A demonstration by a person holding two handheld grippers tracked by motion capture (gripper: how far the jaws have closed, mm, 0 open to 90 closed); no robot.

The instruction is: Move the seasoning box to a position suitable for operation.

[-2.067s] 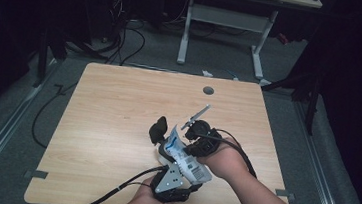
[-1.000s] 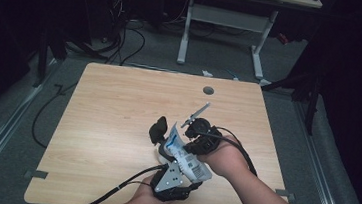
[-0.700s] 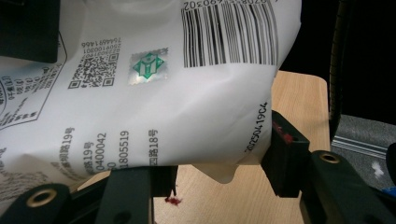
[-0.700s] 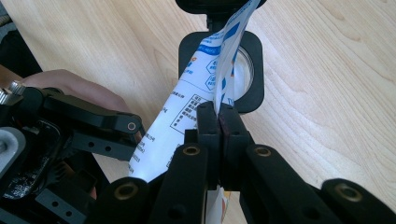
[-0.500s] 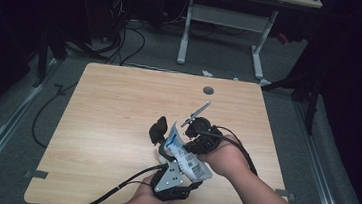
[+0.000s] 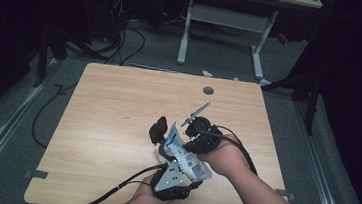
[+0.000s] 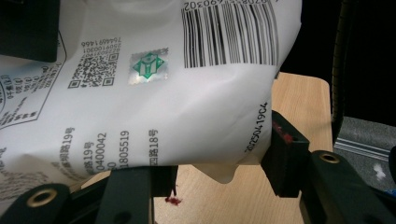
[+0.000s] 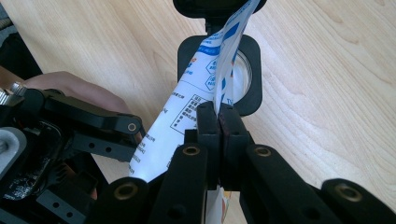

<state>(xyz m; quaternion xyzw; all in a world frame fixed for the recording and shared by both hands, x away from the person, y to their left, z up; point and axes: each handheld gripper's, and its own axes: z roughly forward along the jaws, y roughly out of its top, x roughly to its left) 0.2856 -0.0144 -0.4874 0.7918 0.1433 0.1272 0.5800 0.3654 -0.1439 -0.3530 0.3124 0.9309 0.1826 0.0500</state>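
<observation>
Over the near edge of the wooden table (image 6: 117,116), the person holds a white printed pouch (image 6: 184,155) between the two grippers, clear of the tabletop. The left gripper (image 6: 161,141), in the left hand (image 6: 147,199), has its jaws spread about the pouch's wide body. In the left gripper view the right-hand pad (image 7: 282,154) sits against the pouch's edge, while the other jaw is half hidden under the bag, so this looks like a grip across the bag's width rather than open jaws, though that side is hard to read. The right gripper (image 6: 194,128), in the right hand (image 6: 224,156), has its jaws pinched together on the pouch's thin upper edge. In the right gripper view the two pads meet with only the film between them.

The step in hand seems to be opening the pouch: one gripper steadies the body, the other nips the seal. The next move probably calls for the two hands to pull apart or twist against each other while both grips keep firm, as the slick film could slip from the narrow pinch.

The high view gives the layout of both hands and the table. The left gripper view adds the barcode (image 7: 229,30), QR code and green sticker (image 7: 148,65) on the pouch. The right gripper view shows the pinch itself and the left gripper's camera lens (image 8: 243,74) behind the film.
</observation>
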